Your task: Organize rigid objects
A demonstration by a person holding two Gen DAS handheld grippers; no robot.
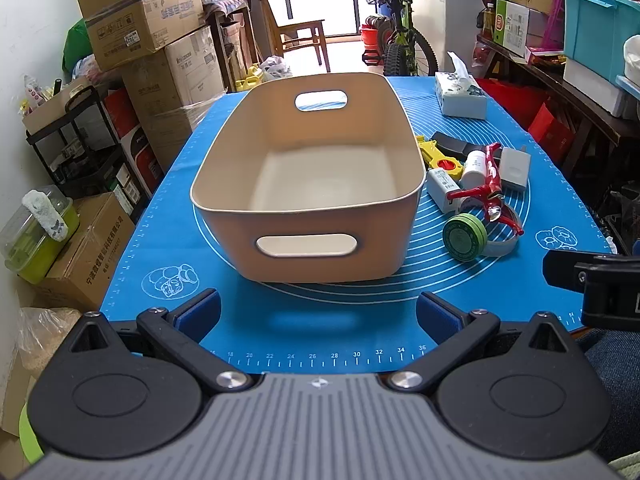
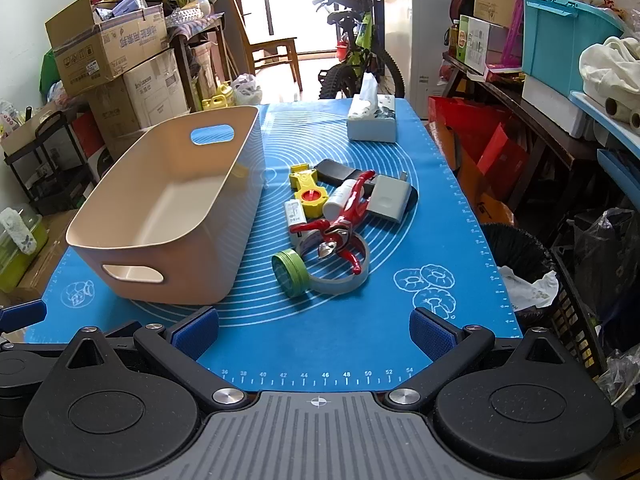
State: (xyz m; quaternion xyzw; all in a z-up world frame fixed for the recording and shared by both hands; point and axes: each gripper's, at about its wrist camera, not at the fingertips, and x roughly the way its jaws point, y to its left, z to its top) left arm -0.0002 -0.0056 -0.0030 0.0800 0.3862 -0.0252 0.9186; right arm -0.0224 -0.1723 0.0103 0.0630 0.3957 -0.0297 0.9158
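Observation:
An empty beige bin (image 1: pixel 308 236) (image 2: pixel 208 200) with cut-out handles stands on the blue mat (image 1: pixel 320 332) (image 2: pixel 320 344). To its right lies a pile: a green round tin (image 1: pixel 465 237) (image 2: pixel 291 270), red pruning shears (image 1: pixel 490 184) (image 2: pixel 344 220), a grey tape ring (image 2: pixel 340 280), a yellow tool (image 2: pixel 307 194), a white bottle (image 1: pixel 475 163) (image 2: pixel 340 198), a grey charger (image 1: pixel 515 168) (image 2: pixel 390 196), a white box (image 1: pixel 442 188) and a black case (image 2: pixel 336 170). My left gripper (image 1: pixel 318 312) is open before the bin. My right gripper (image 2: pixel 314 334) is open, short of the pile.
A tissue box (image 1: pixel 460 94) (image 2: pixel 372 120) sits at the mat's far right. Cardboard boxes (image 1: pixel 140 20) and a black rack (image 1: pixel 80 140) line the left side, a bicycle (image 2: pixel 360 40) stands behind, shelves with a teal crate (image 2: pixel 560 32) and a black bin (image 2: pixel 520 264) on the right.

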